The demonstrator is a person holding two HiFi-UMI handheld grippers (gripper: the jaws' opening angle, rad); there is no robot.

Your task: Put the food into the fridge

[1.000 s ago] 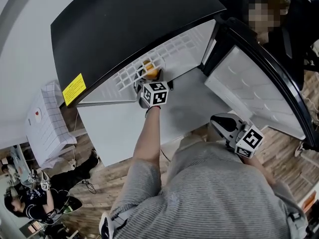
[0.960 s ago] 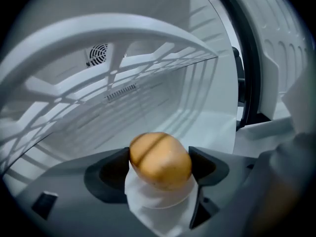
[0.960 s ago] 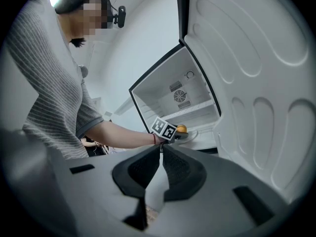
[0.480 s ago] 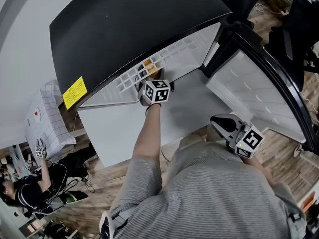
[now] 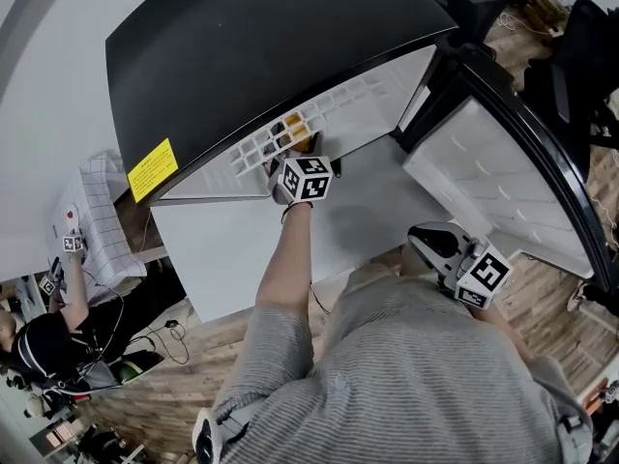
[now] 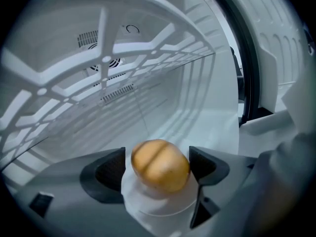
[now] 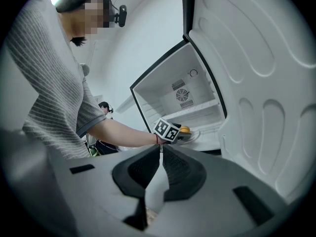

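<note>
A: Bun (image 6: 160,164): smooth, golden, domed, creased across the top. It rides unsecured on a glossy white dish (image 6: 158,205), inside the fridge (image 5: 290,46) below the white lattice shelf (image 6: 106,48).

B: Left gripper (image 6: 156,174) jaws are clamped on the dish. If it tilts, the round bun likely rolls off. Right gripper (image 7: 160,174) jaws are together, holding nothing.

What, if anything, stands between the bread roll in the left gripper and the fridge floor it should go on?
Nothing visible. The door is open, and the left gripper holds the roll on its plate inside the fridge, with bare white floor ahead.
</note>
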